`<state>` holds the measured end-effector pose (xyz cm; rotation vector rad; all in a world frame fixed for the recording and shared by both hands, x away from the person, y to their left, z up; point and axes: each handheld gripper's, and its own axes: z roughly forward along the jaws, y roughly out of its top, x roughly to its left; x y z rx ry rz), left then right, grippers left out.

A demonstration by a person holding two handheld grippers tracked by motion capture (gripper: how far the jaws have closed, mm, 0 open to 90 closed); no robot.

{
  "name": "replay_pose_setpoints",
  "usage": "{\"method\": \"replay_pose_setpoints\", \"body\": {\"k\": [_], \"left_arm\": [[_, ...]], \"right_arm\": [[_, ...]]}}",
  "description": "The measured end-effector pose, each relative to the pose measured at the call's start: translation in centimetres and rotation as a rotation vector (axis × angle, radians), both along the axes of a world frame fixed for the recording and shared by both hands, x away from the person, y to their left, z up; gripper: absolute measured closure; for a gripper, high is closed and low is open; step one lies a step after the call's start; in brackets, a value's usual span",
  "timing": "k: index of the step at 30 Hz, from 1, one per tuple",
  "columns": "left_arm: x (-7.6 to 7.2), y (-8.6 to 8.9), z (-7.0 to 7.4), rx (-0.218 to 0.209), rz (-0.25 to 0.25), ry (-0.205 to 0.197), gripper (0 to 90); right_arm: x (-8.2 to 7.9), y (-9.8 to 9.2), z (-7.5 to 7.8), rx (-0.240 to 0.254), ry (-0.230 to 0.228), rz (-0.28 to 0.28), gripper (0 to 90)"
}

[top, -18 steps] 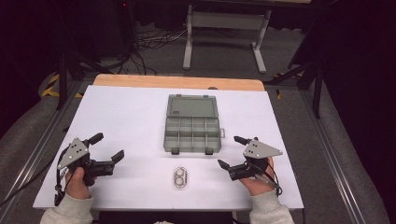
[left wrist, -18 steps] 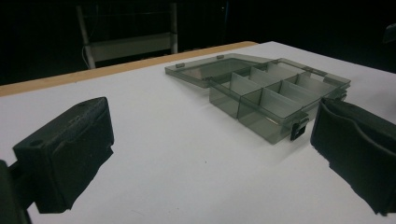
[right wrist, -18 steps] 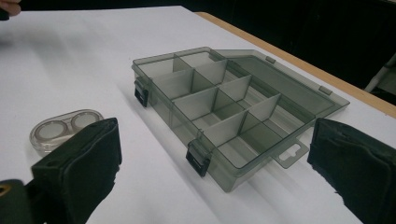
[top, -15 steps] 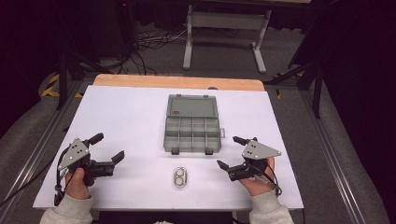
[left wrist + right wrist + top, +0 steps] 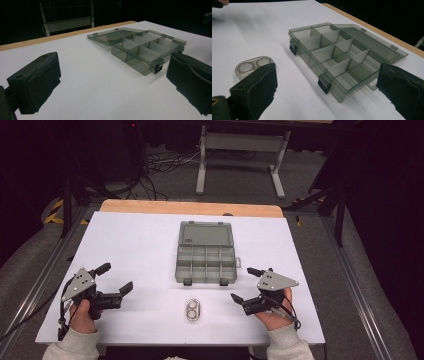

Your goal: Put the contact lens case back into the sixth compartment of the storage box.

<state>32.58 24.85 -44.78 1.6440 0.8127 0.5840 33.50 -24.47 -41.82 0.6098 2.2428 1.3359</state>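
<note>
Smoky translucent plastic compartment box lid flat open, small clear oval two-well case near me, white tabletop, dark room, my left gripper and right gripper both spread, empty

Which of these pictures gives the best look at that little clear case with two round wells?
The high view: the small clear case lies whole and unobstructed, in front of the compartment box. In the right gripper view a black jaw hides part of it.

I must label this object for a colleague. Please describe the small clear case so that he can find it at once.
On the white table, look in front of the open grey compartment box, toward the person. The small clear case lies there alone between the two tongs; it is oval, with two round wells side by side.
</note>
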Motion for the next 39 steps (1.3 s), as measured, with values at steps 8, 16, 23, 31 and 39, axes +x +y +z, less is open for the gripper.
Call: {"method": "replay_pose_setpoints", "body": {"k": [8, 16, 23, 31, 39], "left_arm": [[0.0, 0.0, 0.1, 0.003, 0.001, 0.002, 0.2], [-0.1, 0.0, 0.1, 0.001, 0.001, 0.002, 0.1], [-0.1, 0.1, 0.1, 0.004, 0.001, 0.004, 0.2], [0.0, 0.1, 0.1, -0.004, -0.002, 0.000, 0.1], [0.0, 0.2, 0.2, -0.003, -0.002, 0.000, 0.1]], "right_arm": [[0.1, 0.5, 0.0, 0.002, 0.010, 0.023, 3.7], [0.5, 1.9, 0.5, 0.002, 0.019, 0.065, 3.7], [1.2, 3.8, 1.3, 0.015, 0.022, 0.130, 3.6], [1.9, 6.0, 1.6, 0.005, 0.027, 0.176, 3.6], [2.3, 7.7, 1.8, -0.009, 0.023, 0.215, 3.6]]}}
